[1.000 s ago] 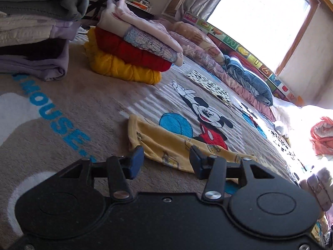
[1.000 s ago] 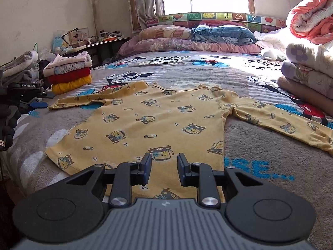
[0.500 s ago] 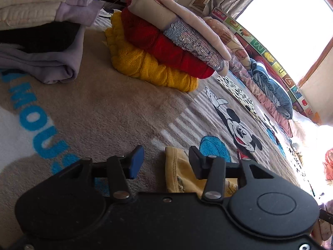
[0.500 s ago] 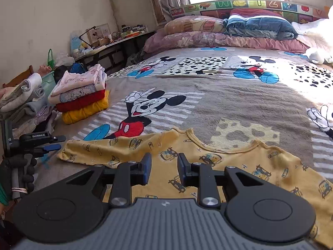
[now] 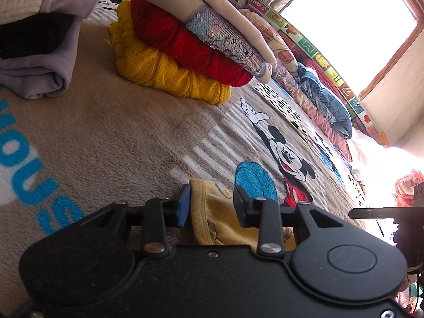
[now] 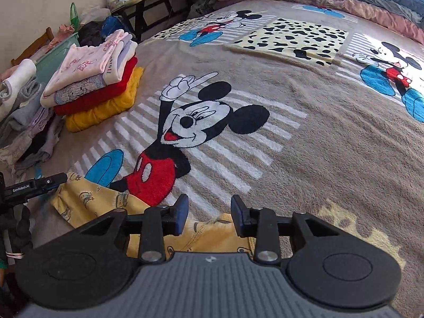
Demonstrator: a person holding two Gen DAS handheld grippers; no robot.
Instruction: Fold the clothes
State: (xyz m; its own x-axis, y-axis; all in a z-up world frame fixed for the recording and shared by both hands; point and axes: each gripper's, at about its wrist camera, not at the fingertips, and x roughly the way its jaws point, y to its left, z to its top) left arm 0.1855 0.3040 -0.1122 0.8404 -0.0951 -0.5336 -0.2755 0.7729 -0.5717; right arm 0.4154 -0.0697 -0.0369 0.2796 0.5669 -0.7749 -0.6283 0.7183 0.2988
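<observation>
My left gripper (image 5: pixel 210 205) straddles the yellow shirt's (image 5: pixel 212 212) cuff, jaws spread, right gripper (image 6: pixel 209 213) likewise at its collar, folded stack (image 5: pixel 185 53) at 11 o'clock.

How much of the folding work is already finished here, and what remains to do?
Done: a folded stack stands at the blanket's far left. In hand: the yellow printed shirt lies flat and unfolded; the left hand-held gripper is open around its sleeve cuff, and the right hand-held gripper is open over the neckline. Left: grip, fold, stack.
</observation>
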